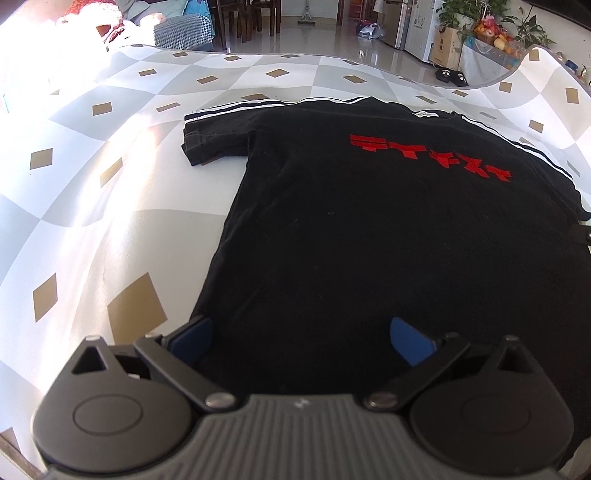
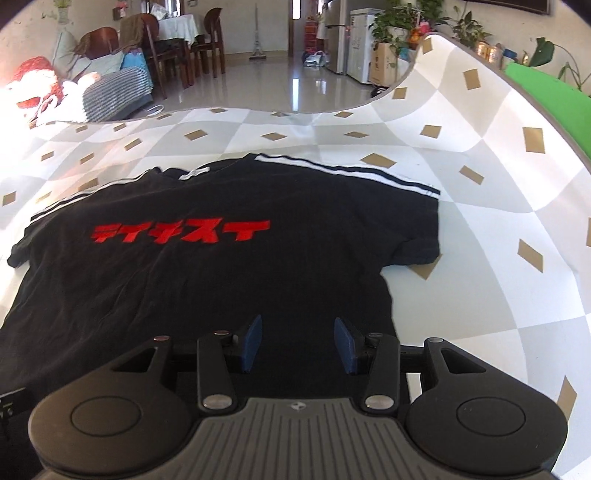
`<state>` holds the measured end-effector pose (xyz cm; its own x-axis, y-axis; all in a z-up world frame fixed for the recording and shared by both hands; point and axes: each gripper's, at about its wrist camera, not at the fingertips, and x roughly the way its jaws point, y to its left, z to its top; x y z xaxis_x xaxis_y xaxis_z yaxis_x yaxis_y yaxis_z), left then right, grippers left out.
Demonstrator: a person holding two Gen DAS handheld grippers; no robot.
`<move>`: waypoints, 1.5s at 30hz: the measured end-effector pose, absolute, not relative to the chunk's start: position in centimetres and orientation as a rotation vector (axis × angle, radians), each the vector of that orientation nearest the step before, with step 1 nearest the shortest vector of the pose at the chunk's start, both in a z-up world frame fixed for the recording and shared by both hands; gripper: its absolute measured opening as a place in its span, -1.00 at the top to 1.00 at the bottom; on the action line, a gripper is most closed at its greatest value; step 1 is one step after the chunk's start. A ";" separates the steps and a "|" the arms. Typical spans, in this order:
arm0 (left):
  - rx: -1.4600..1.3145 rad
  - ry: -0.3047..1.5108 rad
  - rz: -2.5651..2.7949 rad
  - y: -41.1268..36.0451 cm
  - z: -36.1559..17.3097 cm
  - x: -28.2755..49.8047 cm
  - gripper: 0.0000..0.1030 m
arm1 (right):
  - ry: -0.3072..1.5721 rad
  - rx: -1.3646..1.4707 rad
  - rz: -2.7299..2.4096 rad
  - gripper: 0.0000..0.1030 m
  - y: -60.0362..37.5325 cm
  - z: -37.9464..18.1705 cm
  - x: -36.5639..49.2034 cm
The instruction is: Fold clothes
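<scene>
Home, open living-dining room. Glossy tiled floor running back to far wall. Dark wooden dining chairs around cloth-covered dining table. Sofa at left, heaped with cushions and blankets. Fridge and white cabinet at right, potted houseplants beside them. Slippers on floor, fruit basket nearby. Near at hand, table under checked grey-white covering with tan diamonds.

Glossy tiled floor, dark dining chairs
</scene>
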<state>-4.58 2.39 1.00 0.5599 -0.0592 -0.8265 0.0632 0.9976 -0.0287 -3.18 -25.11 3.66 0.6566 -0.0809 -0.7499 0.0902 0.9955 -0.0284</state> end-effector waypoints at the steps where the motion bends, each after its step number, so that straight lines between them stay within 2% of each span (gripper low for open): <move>1: 0.004 0.975 -0.073 2.4 1.0 -4.7 -0.99 | 0.867 0.002 -0.075 0.18 -24.3 3.4 -3.5; 8: 0.005 0.986 -0.075 2.7 1.1 -5.2 -1.00 | 0.934 -0.078 -0.014 0.17 -20.6 1.4 -5.6; 15: 0.014 0.995 -0.073 2.5 1.0 -5.4 -1.00 | 0.900 -0.087 -0.050 0.09 -19.8 0.7 -6.9; 27: 0.021 1.012 -0.073 2.5 0.9 -5.7 -1.00 | 0.906 -0.003 -0.096 -0.21 -20.8 0.6 -7.7; 45: 0.026 1.026 -0.080 2.8 1.1 -6.5 -1.00 | 0.896 0.009 -0.118 -0.32 -20.5 0.5 -9.3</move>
